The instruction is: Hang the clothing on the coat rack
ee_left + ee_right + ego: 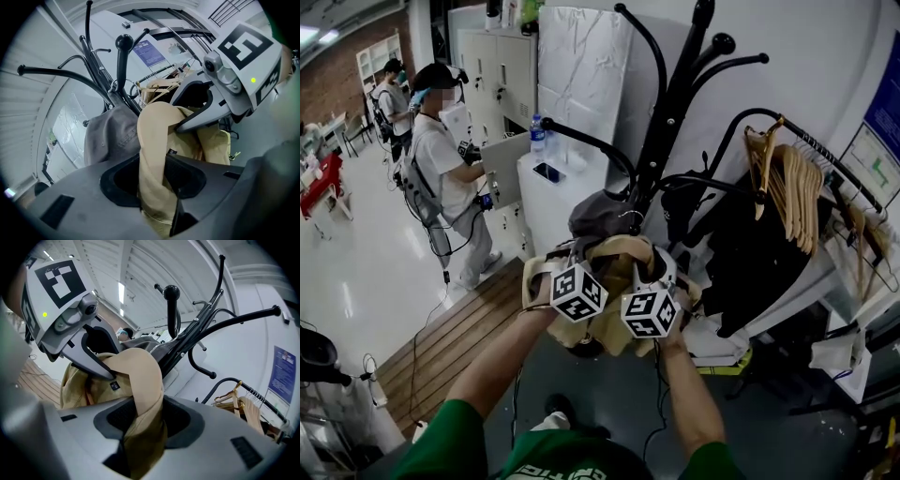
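left claw (155, 180), right claw (140, 423) pinch tan garment (152, 131)

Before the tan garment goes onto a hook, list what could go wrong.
1. The left gripper and right gripper pinch only a bunched fold of the tan garment; it could slip free.
2. The grey garment already hangs on the coat rack; crowding it could knock it off.

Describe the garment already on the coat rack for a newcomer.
Start at the black coat rack before the white wall. Low against its pole hangs a grey garment, just above the tan garment gripped by the left tool and right tool. It is the only grey piece.
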`<state>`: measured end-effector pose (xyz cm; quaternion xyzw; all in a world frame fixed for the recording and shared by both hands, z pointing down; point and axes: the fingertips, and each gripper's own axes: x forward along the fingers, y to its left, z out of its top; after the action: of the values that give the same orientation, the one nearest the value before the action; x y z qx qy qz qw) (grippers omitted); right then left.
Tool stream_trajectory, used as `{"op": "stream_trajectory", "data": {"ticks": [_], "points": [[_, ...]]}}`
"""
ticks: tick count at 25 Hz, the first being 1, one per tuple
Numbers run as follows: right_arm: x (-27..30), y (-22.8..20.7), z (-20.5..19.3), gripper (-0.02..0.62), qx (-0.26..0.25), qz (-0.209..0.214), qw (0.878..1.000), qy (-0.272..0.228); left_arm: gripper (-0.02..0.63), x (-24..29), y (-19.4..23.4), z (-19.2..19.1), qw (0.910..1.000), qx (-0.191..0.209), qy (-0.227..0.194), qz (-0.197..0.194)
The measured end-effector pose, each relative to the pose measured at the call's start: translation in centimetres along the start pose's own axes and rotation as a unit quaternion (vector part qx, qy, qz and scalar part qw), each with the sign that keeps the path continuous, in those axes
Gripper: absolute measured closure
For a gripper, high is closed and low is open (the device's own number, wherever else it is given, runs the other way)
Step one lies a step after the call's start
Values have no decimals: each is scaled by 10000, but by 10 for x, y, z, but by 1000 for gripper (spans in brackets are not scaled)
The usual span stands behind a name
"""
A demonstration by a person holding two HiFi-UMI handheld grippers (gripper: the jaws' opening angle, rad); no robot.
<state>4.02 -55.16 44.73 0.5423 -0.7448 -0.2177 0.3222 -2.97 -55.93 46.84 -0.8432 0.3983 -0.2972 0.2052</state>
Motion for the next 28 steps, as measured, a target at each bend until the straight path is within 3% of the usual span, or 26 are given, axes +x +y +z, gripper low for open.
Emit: {"op": "stream_trajectory", "data": {"ticks": [14,21,25,28], "points": [[2,0,0,401,48,-13,9999,-157,458,0,0,0,9995,53,-202,235],[-14,-3,9,400,243,116,9989,-387,370,-11,-4,2,9994,-28,-250,225],[-36,-4,9,400,300,67,9981,-525,370,-34,-6,1,9984,-205,-359,382],[-54,-3,2,400,617,153,9962,-601,370,-56,-11,-2,9962,-544,-471,499]]}}
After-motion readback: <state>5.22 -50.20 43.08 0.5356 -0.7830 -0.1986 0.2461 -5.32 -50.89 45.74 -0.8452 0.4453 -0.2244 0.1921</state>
